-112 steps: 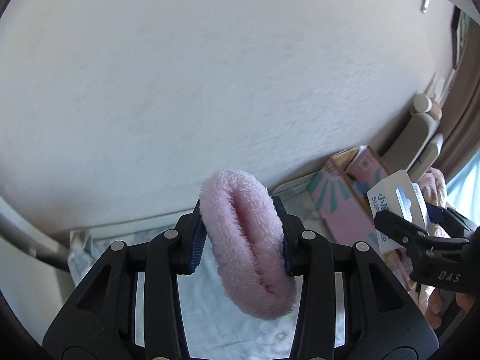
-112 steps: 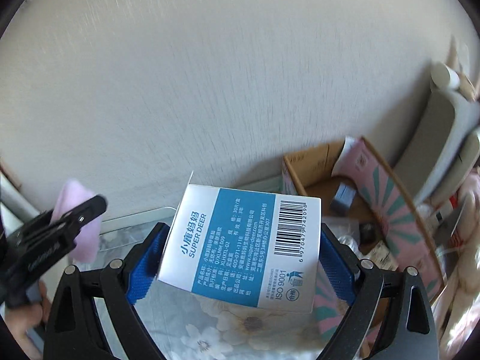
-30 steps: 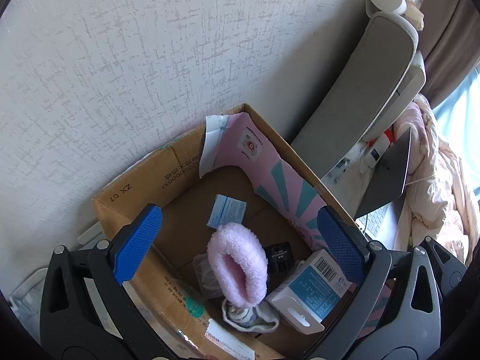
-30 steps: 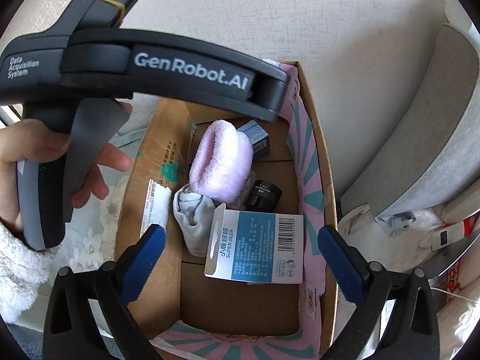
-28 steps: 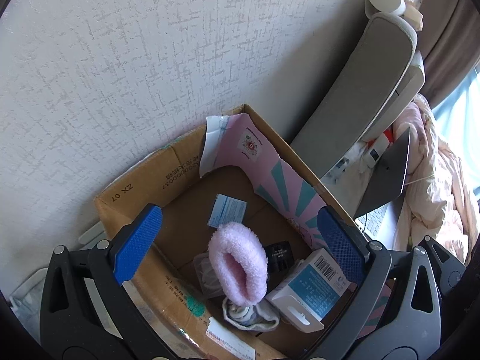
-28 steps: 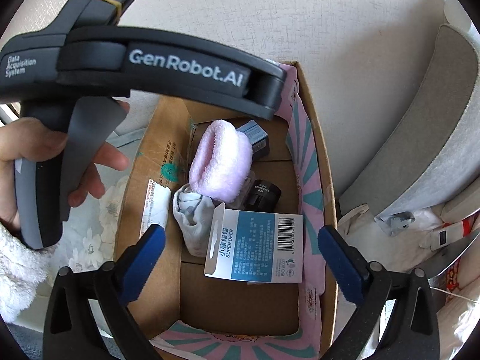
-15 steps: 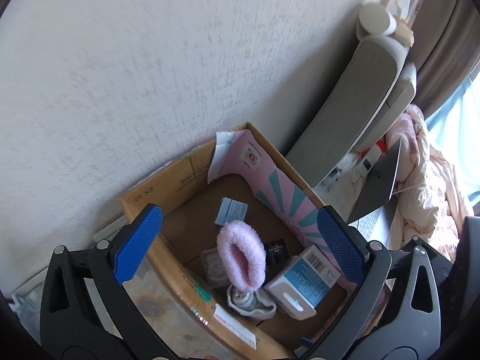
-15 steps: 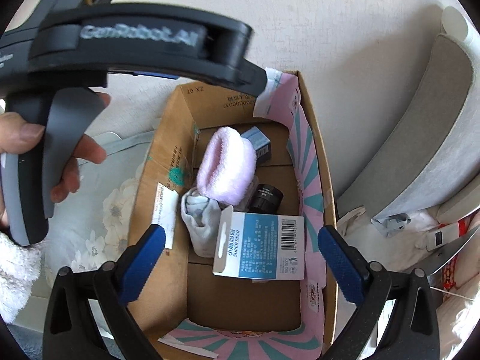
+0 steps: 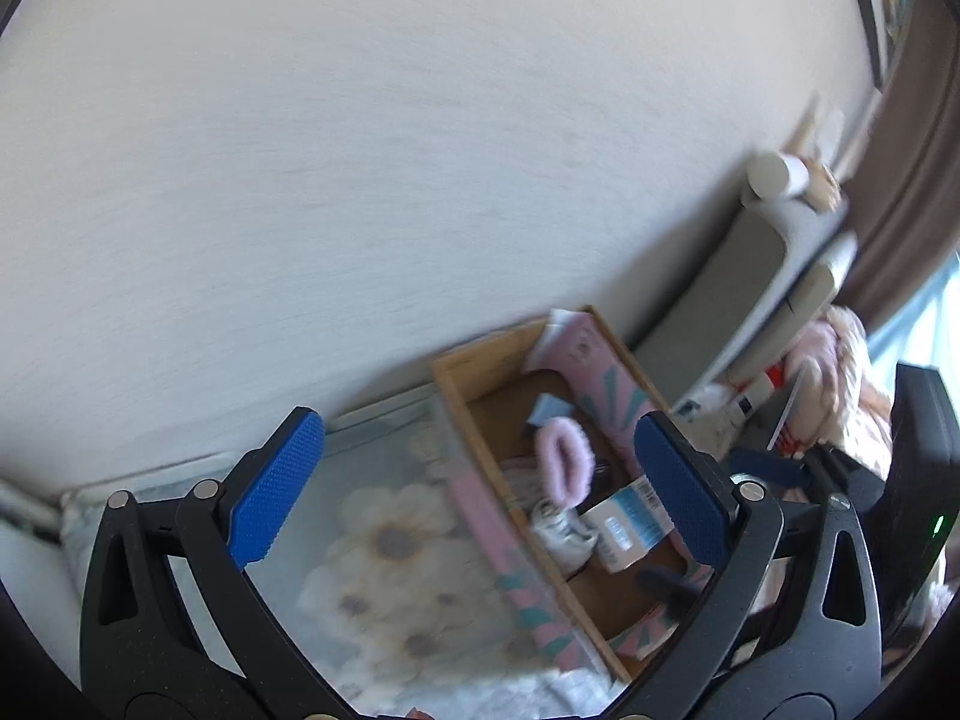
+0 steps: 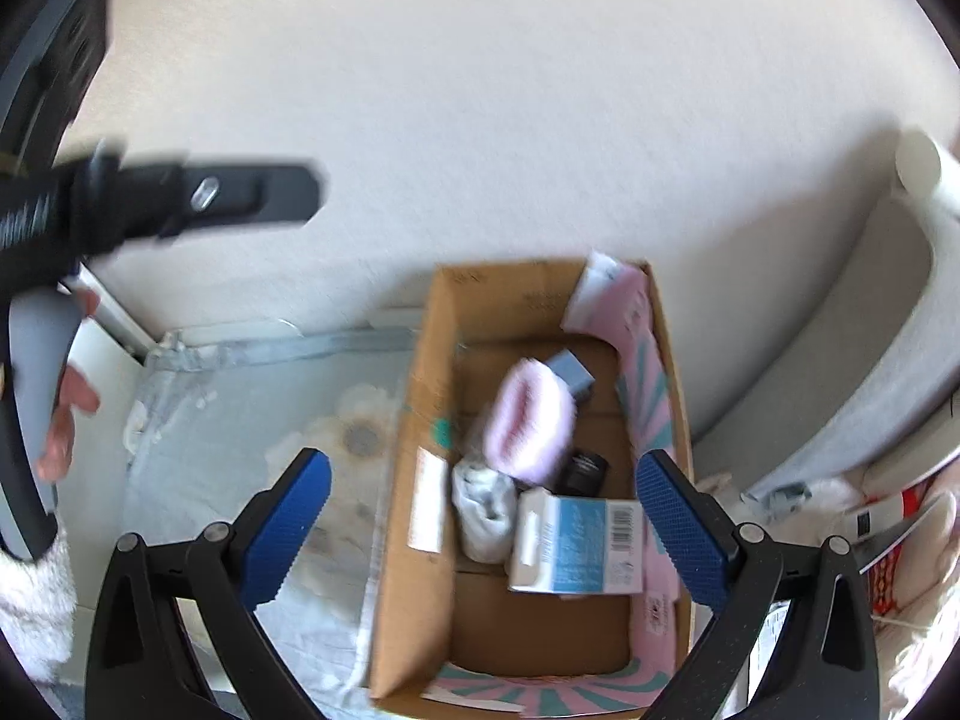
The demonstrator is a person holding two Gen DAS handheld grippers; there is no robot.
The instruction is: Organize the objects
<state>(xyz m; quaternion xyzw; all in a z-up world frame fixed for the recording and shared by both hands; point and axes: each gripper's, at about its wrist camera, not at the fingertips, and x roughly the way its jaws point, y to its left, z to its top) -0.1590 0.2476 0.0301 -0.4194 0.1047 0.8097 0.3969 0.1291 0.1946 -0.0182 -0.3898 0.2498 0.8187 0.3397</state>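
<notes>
An open cardboard box [image 10: 420,420] [image 9: 465,372] stands against the wall. In it lie a fluffy pink roll [image 10: 531,420] [image 9: 564,465], a blue and white packet [image 10: 579,543] [image 9: 627,522], a rolled grey sock [image 10: 486,507], a small black jar [image 10: 585,471] and a small grey box [image 10: 573,375]. My left gripper [image 9: 480,489] is open and empty, above and left of the box. My right gripper [image 10: 483,525] is open and empty, high above the box. The left gripper's body [image 10: 150,204] shows at upper left in the right wrist view.
The box rests on a pale floral sheet [image 10: 240,450] [image 9: 384,552]. A plain white wall [image 10: 480,120] is behind. A grey chair back [image 10: 858,372] [image 9: 738,294] leans to the right, with pink bedding and small items [image 10: 900,516] below it.
Both grippers let go of the pink roll and the packet into the box, then pulled up and back. In the last half second the left gripper swung left, away from the box.
</notes>
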